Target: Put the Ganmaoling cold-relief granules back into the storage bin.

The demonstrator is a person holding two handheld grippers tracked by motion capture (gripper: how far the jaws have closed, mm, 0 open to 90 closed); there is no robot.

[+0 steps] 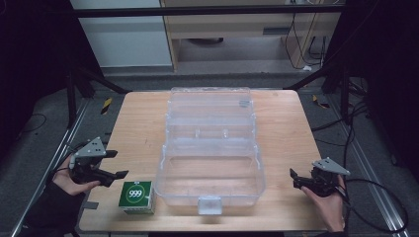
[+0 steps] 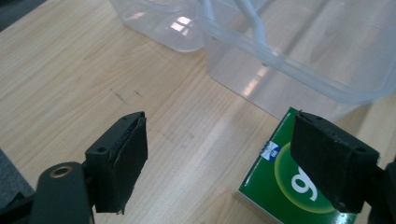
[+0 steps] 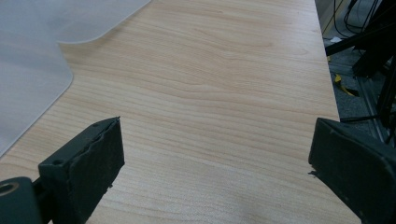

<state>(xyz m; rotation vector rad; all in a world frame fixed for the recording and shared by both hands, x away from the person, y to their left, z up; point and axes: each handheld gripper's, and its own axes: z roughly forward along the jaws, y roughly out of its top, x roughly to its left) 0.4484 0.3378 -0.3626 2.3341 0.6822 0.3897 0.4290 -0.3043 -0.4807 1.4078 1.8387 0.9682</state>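
Observation:
A green box (image 1: 137,196) marked 999 in a white ring lies near the table's front left, just left of a clear plastic case (image 1: 163,170) that stands with its lid laid back. My left gripper (image 1: 120,163) hovers a little left of and above the green box, open, with nothing between its jaws. In the left gripper view the gripper (image 2: 219,133) looks down on bare wood, with the green box (image 2: 280,186) under the right-hand jaw and the clear case (image 2: 299,60) beyond. My right gripper (image 1: 294,178) rests open at the front right, its jaws (image 3: 217,135) wide over bare table.
The wooden table (image 1: 138,123) has bare wood on both sides of the case. A corner of the clear case (image 3: 28,70) is at the left of the right gripper view. Black frame legs, cables and floor surround the table; its right edge (image 3: 329,79) is near.

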